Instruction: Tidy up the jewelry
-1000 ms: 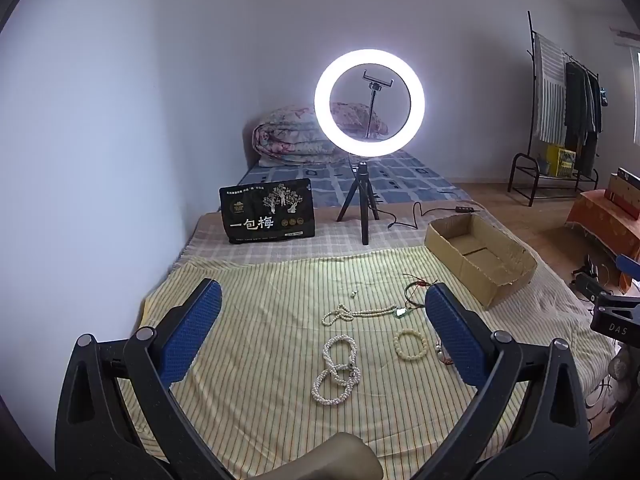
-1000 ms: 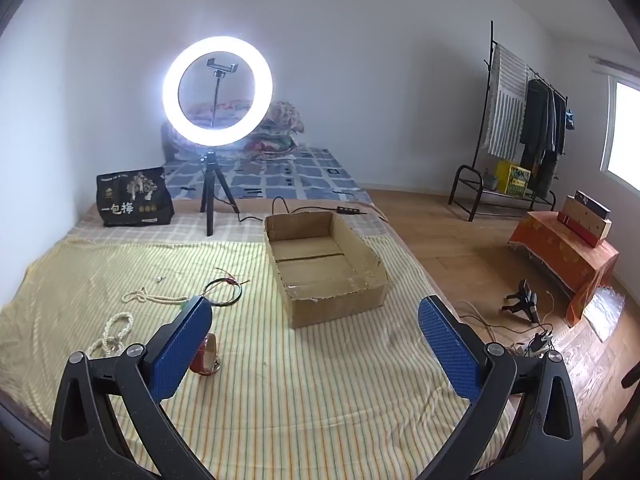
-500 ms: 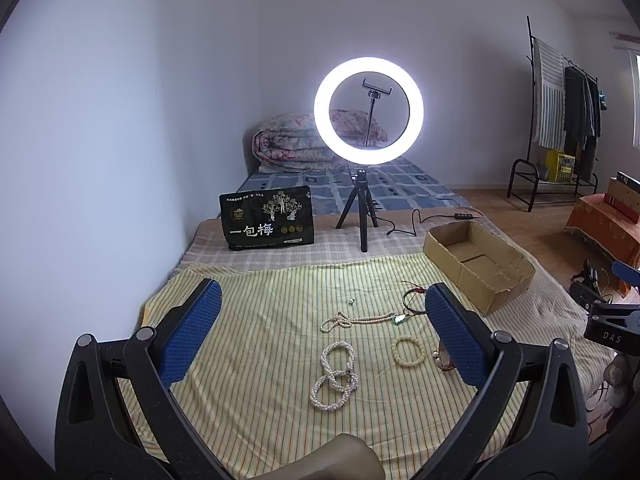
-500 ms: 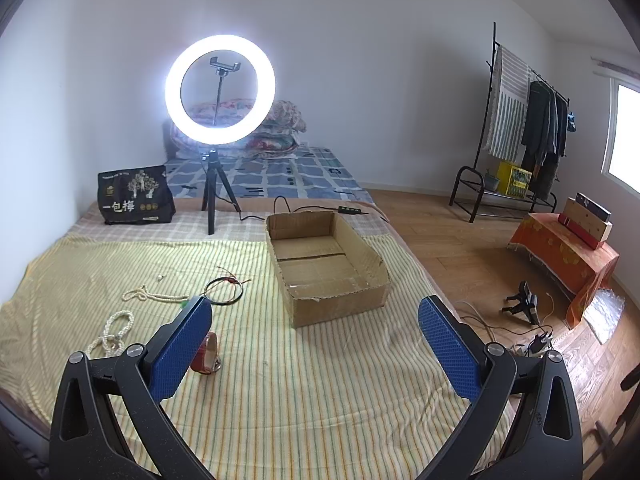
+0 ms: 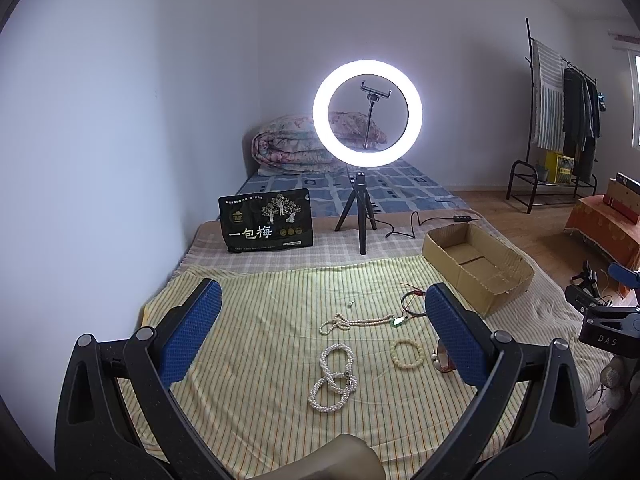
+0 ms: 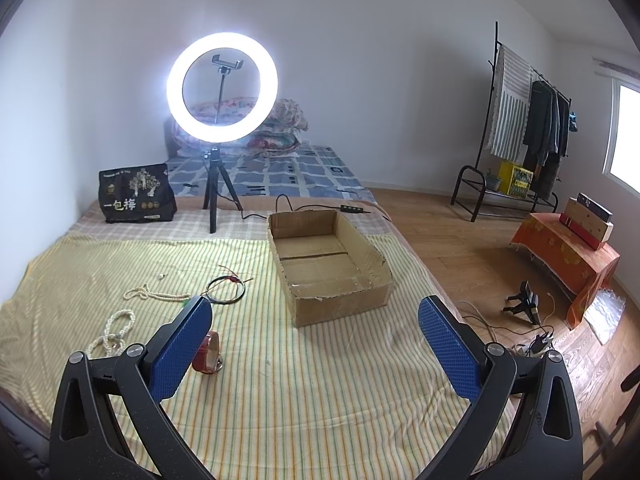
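Jewelry lies on a yellow striped cloth. A looped white pearl necklace, a cream bead bracelet, a long bead necklace with a green pendant and a dark cord necklace lie there. A red-brown watch sits by my right gripper's left finger. An empty cardboard box stands at the right; it also shows in the left wrist view. My left gripper is open above the pearls. My right gripper is open before the box.
A lit ring light on a tripod and a black bag stand behind the cloth. A folded quilt lies on the bed. A clothes rack and an orange-covered stool stand on the wooden floor at right.
Both grippers have risen and pulled back a little, so the jewelry and the box look slightly farther away. Both stay open and empty.
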### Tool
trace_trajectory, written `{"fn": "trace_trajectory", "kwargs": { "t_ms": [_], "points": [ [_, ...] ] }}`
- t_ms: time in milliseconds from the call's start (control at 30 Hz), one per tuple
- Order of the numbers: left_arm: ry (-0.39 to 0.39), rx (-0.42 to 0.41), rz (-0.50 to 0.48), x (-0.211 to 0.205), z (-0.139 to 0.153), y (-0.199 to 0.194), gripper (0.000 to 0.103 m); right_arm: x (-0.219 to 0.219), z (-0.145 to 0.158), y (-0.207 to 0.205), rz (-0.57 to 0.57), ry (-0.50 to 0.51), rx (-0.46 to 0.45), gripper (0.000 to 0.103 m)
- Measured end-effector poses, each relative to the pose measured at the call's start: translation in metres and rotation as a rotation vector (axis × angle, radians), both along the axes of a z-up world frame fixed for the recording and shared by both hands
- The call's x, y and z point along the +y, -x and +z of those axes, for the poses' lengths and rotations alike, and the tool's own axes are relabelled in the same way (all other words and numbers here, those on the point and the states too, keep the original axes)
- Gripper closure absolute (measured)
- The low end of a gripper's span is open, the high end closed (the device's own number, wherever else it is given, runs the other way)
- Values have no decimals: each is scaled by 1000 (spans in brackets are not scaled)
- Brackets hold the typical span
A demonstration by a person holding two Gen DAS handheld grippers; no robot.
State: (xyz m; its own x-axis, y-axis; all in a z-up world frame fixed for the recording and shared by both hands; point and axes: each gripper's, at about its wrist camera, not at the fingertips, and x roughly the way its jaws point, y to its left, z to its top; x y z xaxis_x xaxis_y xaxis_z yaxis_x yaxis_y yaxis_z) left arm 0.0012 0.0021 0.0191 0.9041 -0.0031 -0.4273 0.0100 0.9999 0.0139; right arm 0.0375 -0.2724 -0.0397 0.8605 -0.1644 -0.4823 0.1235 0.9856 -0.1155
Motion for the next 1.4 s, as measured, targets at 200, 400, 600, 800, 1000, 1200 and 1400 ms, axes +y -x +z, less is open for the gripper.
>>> {"fn": "trace_trajectory", "kwargs": {
  "t_ms": [200, 400, 600, 800, 1000, 1200, 1400],
  "points": [
    [1, 0, 1, 1, 0, 1, 0, 0, 0, 0, 1, 0, 1, 1],
    [-1, -3, -2, -1, 0, 1, 0, 2, -1, -1, 3, 0, 3, 1],
    [1, -5, -2, -2, 1, 1, 0, 2, -1, -2, 3, 1, 4, 1],
    [0, -7, -3, -2, 0, 2, 0, 2, -1, -2, 3, 1, 5, 1],
    [0, -6, -2, -3, 0, 1, 0, 3, -2, -3, 4, 3, 6, 1],
    [-2, -7, -1, -3, 0, 1, 0, 3, -3, -2, 4, 1, 7, 1],
    [-4, -3, 3, -2, -3, 2, 0, 3, -3, -2, 7, 0, 7, 1]
  ]
}}
